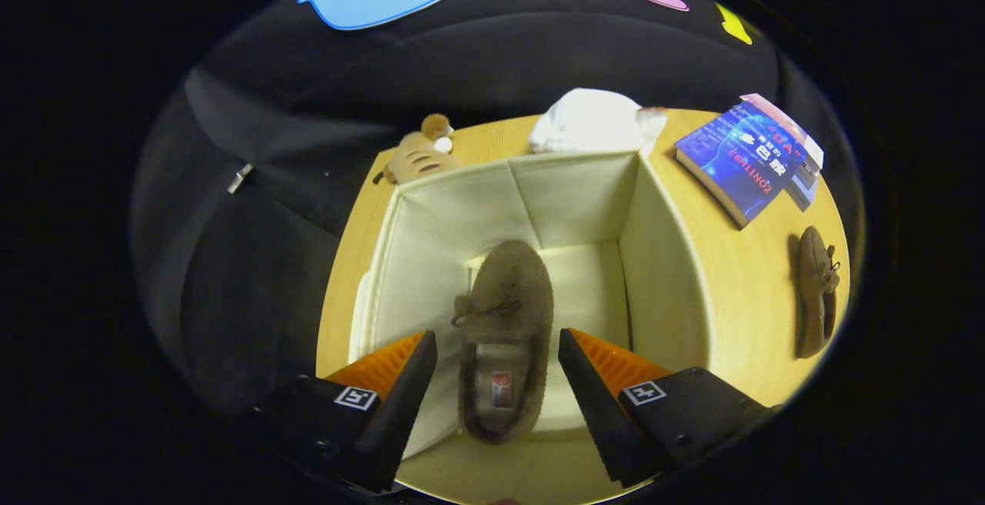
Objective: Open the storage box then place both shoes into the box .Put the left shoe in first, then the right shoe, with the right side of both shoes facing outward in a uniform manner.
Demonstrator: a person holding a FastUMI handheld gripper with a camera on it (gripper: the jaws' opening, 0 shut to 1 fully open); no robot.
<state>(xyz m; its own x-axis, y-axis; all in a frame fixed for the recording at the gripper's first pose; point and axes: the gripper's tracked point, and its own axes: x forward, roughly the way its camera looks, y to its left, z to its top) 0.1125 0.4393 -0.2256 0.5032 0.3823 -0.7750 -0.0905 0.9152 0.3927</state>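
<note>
I see my gripper with its fingers spread wide above the open storage box, a brown shoe between them lying on the box floor, untouched. The second shoe lies on the bench, beside a book.

Even, warm light; sharp centre, strong fisheye warping toward edges.

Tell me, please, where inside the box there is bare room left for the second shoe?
The gripper is open, its fingers apart on either side of the shoe in the box. Bare floor lies between that shoe and the storage box's right wall. The strip toward the left wall is narrower. The other shoe lies on the table.
</note>
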